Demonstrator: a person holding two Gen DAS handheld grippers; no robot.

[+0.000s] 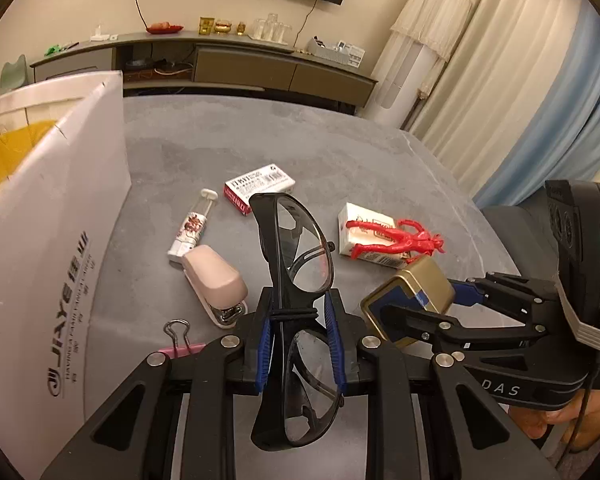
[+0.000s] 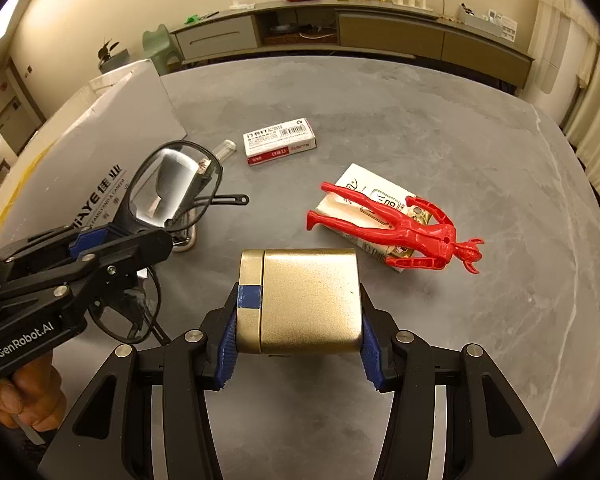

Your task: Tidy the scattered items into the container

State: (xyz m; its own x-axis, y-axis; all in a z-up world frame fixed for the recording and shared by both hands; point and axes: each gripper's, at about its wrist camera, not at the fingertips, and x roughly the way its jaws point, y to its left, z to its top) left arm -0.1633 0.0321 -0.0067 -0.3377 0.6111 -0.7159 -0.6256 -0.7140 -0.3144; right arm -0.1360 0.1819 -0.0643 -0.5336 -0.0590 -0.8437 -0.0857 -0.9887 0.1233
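L gripper (image 1: 300,344): jaws narrow, clamped on black-framed glasses (image 1: 296,280) at the bridge, lenses clear, frame on edge above table. R gripper (image 2: 298,340): jaws wide, pinching gold metal tin (image 2: 308,300), rounded corners, blue tape strip. Beyond on grey stone-look table (image 2: 420,120): pink stapler (image 1: 216,284), red plastic figure (image 2: 400,232) lying on white packet (image 2: 364,188), red/white staple box (image 2: 280,146). White cardboard box (image 1: 52,220) stands far left.

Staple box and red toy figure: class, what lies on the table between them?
Only bare grey table lies between the staple box and the red toy figure, clearest in the right wrist view.
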